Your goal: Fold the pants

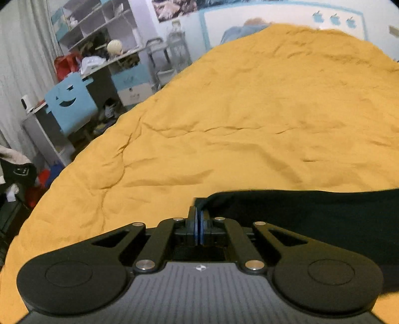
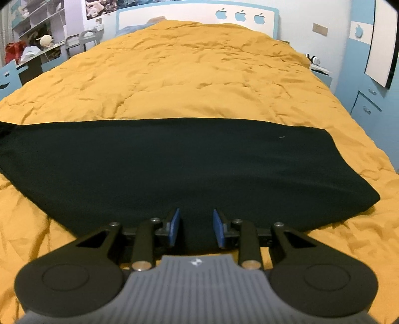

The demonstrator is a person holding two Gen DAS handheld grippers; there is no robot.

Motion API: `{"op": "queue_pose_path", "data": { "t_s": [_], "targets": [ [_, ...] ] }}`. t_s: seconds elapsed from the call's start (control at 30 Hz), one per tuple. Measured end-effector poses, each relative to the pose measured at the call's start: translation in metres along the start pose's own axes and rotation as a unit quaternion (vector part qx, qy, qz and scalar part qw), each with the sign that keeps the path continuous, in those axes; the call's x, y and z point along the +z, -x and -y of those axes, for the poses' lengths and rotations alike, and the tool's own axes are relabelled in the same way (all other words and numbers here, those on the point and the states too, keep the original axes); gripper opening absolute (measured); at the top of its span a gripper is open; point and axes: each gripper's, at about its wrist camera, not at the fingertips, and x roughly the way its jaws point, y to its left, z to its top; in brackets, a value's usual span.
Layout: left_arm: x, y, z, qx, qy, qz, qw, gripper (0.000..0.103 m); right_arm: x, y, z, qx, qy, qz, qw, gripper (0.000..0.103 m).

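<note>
The black pants (image 2: 174, 164) lie flat across the orange bedspread (image 2: 199, 74), running left to right. In the left wrist view only their left end (image 1: 311, 219) shows, reaching in from the right. My left gripper (image 1: 199, 209) is shut, its blue pads pressed together on the corner of that end. My right gripper (image 2: 195, 211) hovers over the near edge of the pants with its blue pads apart. Black cloth lies under and between the pads, and they do not visibly press on it.
The bedspread (image 1: 249, 112) is wrinkled. A blue chair (image 1: 72, 104) and a cluttered desk with shelves (image 1: 99, 49) stand left of the bed. The blue and white headboard (image 2: 197, 12) is at the far end, and a blue cabinet (image 2: 366, 99) stands at the right.
</note>
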Motion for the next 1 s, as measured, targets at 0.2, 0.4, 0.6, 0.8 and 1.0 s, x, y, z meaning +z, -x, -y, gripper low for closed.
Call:
{"op": "queue_pose_path", "data": {
  "t_s": [0.2, 0.4, 0.6, 0.8, 1.0],
  "targets": [
    [0.002, -0.045, -0.001, 0.015, -0.021, -0.027, 0.9993, 0.002, 0.001, -0.002, -0.003, -0.008, 0.010, -0.004, 1.000, 0.025],
    [-0.007, -0.043, -0.024, 0.046, 0.067, -0.021, 0.9965, 0.030, -0.001, -0.001, -0.005, -0.010, 0.014, -0.009, 1.000, 0.025],
    [-0.037, 0.003, -0.059, -0.042, 0.231, -0.043, 0.9712, 0.057, -0.004, 0.008, -0.008, -0.001, 0.011, -0.006, 1.000, 0.026],
    [-0.087, -0.001, -0.070, -0.116, 0.381, -0.075, 0.9144, 0.061, -0.008, 0.021, -0.019, 0.012, 0.019, 0.002, 1.000, 0.026],
    [-0.102, -0.027, -0.067, -0.114, 0.450, -0.046, 0.8847, 0.039, -0.009, 0.031, -0.019, 0.000, 0.028, 0.004, 1.000, 0.026]
  ]
}}
